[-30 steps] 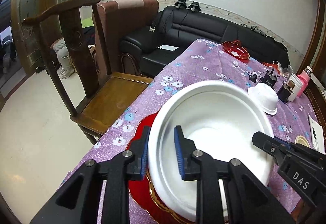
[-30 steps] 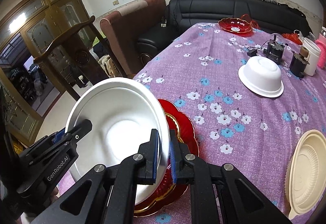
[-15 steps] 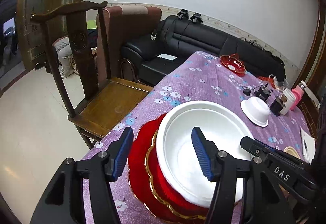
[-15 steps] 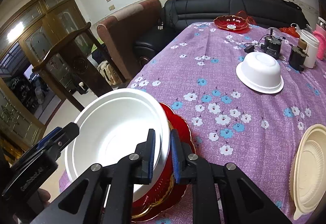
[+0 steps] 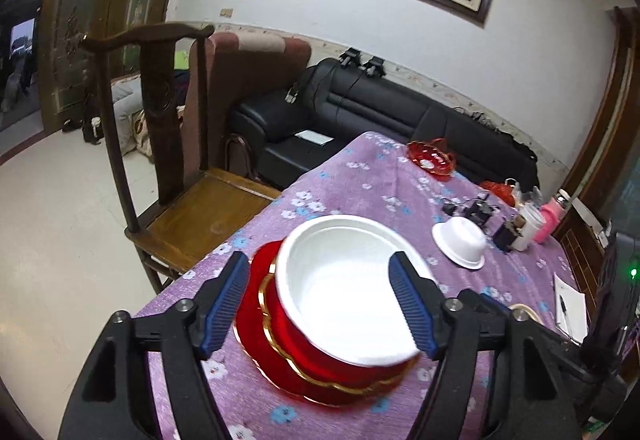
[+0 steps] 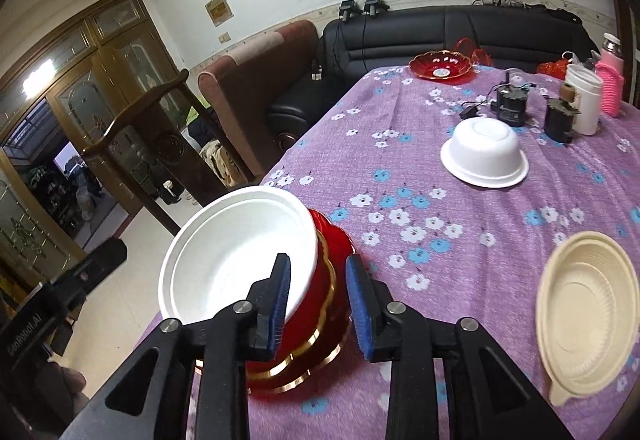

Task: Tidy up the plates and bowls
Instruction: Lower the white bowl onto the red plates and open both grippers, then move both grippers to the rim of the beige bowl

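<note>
Both grippers have just released the large white bowl (image 5: 348,292). A second ago each pair of jaws was clamped on its rim, left and right. The jaws of the left gripper (image 5: 326,304) have just been opening and now stand wide apart, clear of the rim on both sides, with the bowl seen between and beyond them. The jaws of the right gripper (image 6: 320,304) have also just been opening; they stand moderately apart, with the bowl's near rim in line with the gap and no pad pressing on it.

The bowl now rests nested in the red gold-rimmed dishes (image 6: 320,324) on the counter (image 6: 440,144), just ahead of both sets of jaws.

Judgement: this placement is complete. Remaining candidates lie beyond the right jaws: the overturned white bowl (image 6: 484,152) and the cream plate (image 6: 588,316).
</note>
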A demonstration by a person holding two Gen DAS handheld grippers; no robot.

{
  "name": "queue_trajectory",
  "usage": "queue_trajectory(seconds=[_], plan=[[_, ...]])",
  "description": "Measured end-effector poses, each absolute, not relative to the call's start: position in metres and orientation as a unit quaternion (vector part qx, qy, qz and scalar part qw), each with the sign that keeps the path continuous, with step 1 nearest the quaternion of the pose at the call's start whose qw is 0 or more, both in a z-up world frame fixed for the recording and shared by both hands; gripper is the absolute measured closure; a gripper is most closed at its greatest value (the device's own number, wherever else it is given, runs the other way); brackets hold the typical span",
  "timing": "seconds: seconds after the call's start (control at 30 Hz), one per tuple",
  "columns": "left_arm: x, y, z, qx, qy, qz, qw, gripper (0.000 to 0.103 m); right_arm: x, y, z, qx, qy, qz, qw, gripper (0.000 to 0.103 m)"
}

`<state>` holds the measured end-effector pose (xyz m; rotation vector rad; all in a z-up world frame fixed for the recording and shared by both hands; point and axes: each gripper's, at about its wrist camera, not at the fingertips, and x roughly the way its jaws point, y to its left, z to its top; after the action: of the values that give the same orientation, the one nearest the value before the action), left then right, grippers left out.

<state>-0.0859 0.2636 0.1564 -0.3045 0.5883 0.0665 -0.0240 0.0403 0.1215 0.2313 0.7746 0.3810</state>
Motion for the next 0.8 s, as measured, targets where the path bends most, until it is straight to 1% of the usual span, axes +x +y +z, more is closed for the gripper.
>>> queue_trajectory(seconds=[0.13, 0.4, 0.8], plan=[[-0.1, 0.238, 0.167, -0.127, 0.277, 0.015, 0.952, 0.027, -0.045, 0.02, 0.123, 0.117, 0.369, 0.18, 0.904, 0.065], [-0.121, 0.182, 0.174, -0.081, 0.274, -0.035, 0.958, 0.027, -0.078, -0.03, 0.122, 0.133, 0.357, 0.154, 0.912, 0.064], [-0.119, 0.104, 0.152, -0.036, 0.336, -0.108, 0.935, 0.027, -0.104, -0.115, 0.116, 0.168, 0.344, 0.101, 0.918, 0.064]])
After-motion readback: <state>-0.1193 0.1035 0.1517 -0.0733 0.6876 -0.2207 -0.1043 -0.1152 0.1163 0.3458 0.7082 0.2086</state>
